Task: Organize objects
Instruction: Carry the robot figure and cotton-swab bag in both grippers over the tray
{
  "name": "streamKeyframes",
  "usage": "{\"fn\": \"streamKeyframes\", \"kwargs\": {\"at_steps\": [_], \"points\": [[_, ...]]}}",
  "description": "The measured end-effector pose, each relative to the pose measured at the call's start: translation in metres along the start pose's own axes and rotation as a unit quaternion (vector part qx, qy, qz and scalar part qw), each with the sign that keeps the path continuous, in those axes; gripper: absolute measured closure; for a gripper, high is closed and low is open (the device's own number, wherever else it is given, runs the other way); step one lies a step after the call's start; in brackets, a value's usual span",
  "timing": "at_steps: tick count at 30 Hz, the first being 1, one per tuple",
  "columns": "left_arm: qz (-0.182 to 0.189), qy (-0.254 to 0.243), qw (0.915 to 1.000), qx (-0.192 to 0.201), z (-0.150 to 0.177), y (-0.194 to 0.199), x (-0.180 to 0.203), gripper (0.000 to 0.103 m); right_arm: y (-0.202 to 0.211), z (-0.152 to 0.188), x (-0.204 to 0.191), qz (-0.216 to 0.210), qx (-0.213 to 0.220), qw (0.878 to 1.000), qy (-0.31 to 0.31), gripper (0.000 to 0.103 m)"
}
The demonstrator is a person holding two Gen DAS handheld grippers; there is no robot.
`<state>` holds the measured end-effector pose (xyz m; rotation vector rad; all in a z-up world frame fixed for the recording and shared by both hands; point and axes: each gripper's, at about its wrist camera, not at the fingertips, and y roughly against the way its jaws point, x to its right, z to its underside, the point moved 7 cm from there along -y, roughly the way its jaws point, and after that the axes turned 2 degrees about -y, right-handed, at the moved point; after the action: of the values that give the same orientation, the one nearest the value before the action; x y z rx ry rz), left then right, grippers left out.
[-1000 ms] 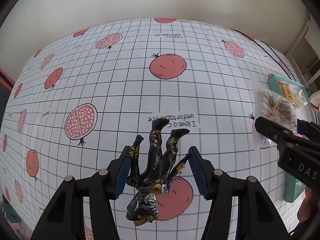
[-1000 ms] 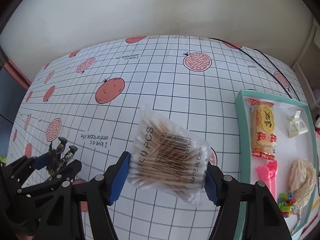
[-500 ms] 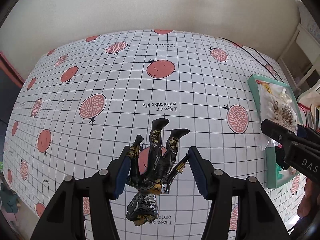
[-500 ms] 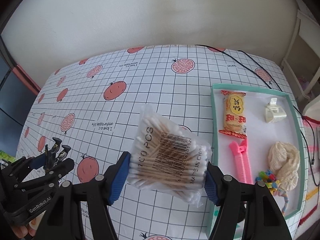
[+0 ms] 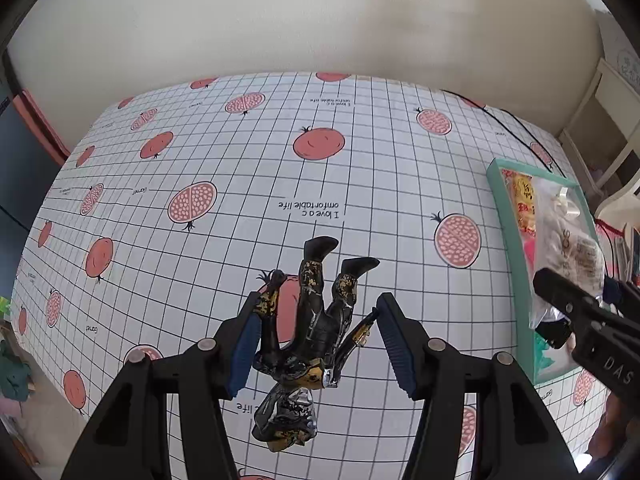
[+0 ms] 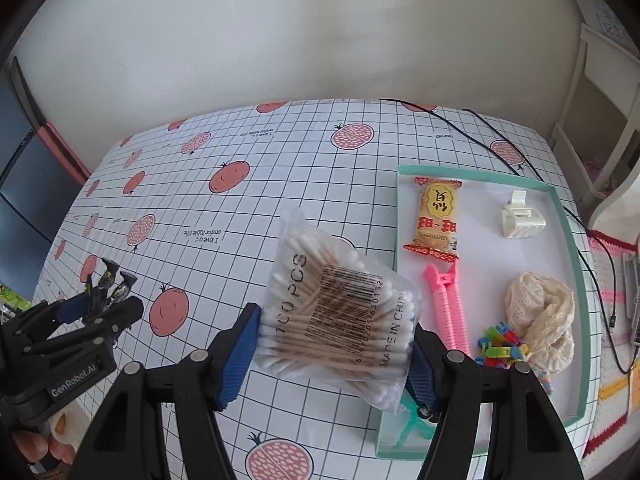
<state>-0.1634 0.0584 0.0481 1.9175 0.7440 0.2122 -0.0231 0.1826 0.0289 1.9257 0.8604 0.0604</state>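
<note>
We see a plain cream-white wall point(image 6: 280, 40) rising behind the bench point(image 5: 240, 168), which is covered by a white grid-lined cloth printed with red pomegranates point(image 6: 280, 152). Soft, even daylight falls over it. A thin black cable point(image 6: 480, 128) runs across the far right corner. To the right stands cream-painted wooden shelving point(image 6: 592, 120); to the left, a dark panel with a salmon-pink edge point(image 6: 60, 144).

Lighting: bright, soft, even daylight; shadows faint. Focus: sharp centrally, softening outward. Distortion: strong fisheye bowing of tablecloth point(image 5: 240, 240) grid; dark vignette at corners.
</note>
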Motion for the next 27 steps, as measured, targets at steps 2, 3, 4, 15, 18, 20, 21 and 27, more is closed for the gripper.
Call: {"fn": "streamKeyframes", "kwargs": {"at_steps": [2,3,4,15,18,20,21,27], "points": [[-0.003,0.003,1.0,0.006,-0.001,0.004,0.005,0.044,0.005,0.001,0.004,0.001,0.004,1.0,0.003,0.033],[-0.004,0.004,0.9999,0.009,-0.002,0.006,0.006,0.044,0.007,0.001,0.006,0.003,0.008,1.0,0.002,0.033],[-0.005,0.005,0.9999,0.01,-0.002,0.007,0.009,0.044,0.01,0.001,0.009,0.002,0.011,1.0,0.001,0.033],[0.009,-0.003,0.9997,0.02,-0.006,0.01,0.063,0.044,0.025,0.003,0.045,0.007,0.026,0.999,-0.018,0.033],[0.021,-0.007,0.9995,0.023,-0.007,0.013,0.082,0.044,0.027,0.006,0.063,0.015,0.026,0.999,-0.028,0.033],[0.03,-0.015,0.9991,0.026,-0.006,0.014,0.097,0.044,0.028,0.008,0.076,0.02,0.026,0.999,-0.036,0.033],[0.035,-0.021,0.9988,0.028,-0.005,0.014,0.106,0.044,0.028,0.009,0.084,0.024,0.027,0.999,-0.041,0.033],[0.056,-0.06,0.9959,0.037,0.001,0.017,0.152,0.044,0.032,0.014,0.131,0.04,0.026,0.996,-0.078,0.033]]}}
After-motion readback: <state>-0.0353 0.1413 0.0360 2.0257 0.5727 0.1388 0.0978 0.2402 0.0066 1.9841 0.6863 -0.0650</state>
